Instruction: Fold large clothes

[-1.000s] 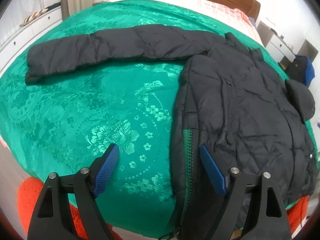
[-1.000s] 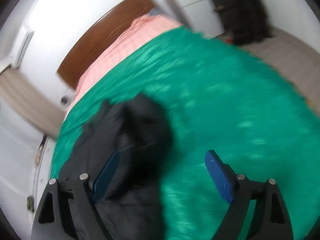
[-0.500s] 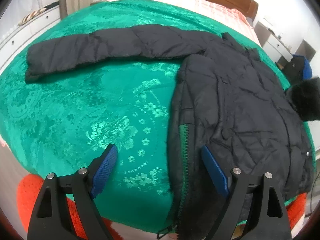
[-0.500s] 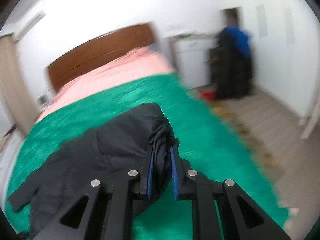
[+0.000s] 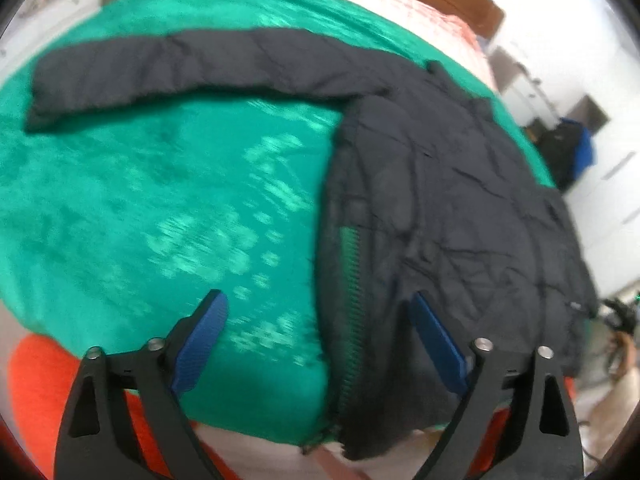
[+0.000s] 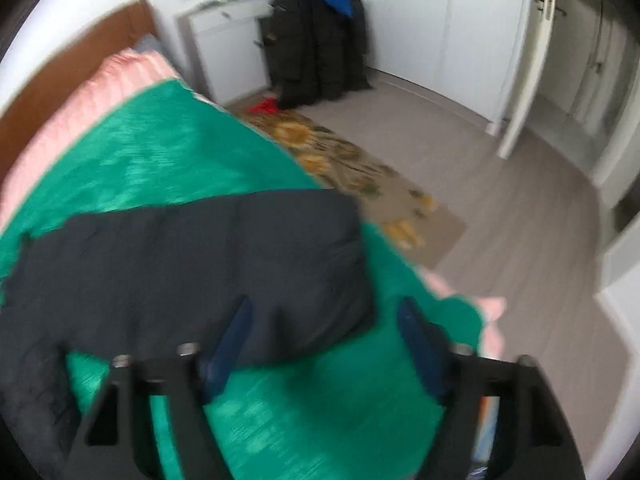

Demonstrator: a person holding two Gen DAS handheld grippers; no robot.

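Observation:
A black puffer jacket (image 5: 440, 208) lies flat on a green bedspread (image 5: 160, 208). One sleeve (image 5: 180, 68) stretches out to the left across the far part of the bed. My left gripper (image 5: 320, 328) is open and empty above the jacket's zipper edge near the bed's front edge. In the right wrist view the other sleeve (image 6: 208, 264) lies stretched over the bedspread (image 6: 320, 420) toward the bed's edge. My right gripper (image 6: 324, 336) is open, just behind the sleeve's end, holding nothing.
An orange cloth (image 5: 36, 392) hangs below the bed's front edge. A wooden headboard (image 6: 60, 64) and pink bedding (image 6: 100, 92) lie at the far end. Beside the bed are a patterned rug (image 6: 360, 160), dark clothes with a blue item (image 6: 320, 32), and an open door (image 6: 532, 60).
My right gripper was shut on the sleeve end half a second ago; it has opened and the sleeve now lies flat on the bed. The left gripper stayed open and shifted slightly.

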